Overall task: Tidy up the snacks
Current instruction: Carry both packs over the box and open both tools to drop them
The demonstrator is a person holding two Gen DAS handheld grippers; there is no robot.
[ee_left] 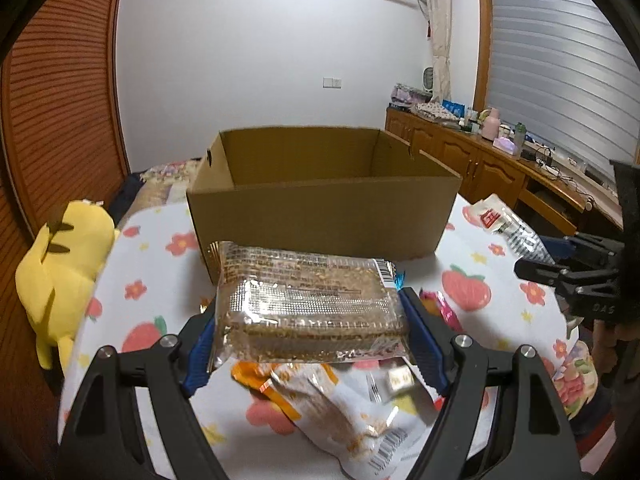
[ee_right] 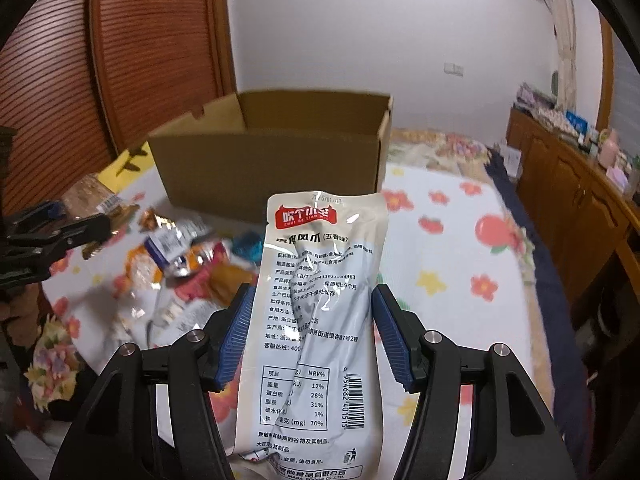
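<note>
Wafer pack [ee_left: 310, 308] clamped in left gripper [ee_left: 310, 320], pouch [ee_right: 316, 300] in right gripper [ee_right: 314, 320]; both to be dropped into box [ee_left: 320, 212].

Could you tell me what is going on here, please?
A person is sorting snacks with two handheld grippers. The left gripper holds a clear-wrapped wafer pack, the right gripper a white pouch. Both are lifted in front of the open cardboard box. More snack packets lie loose on the flowered cloth.
</note>
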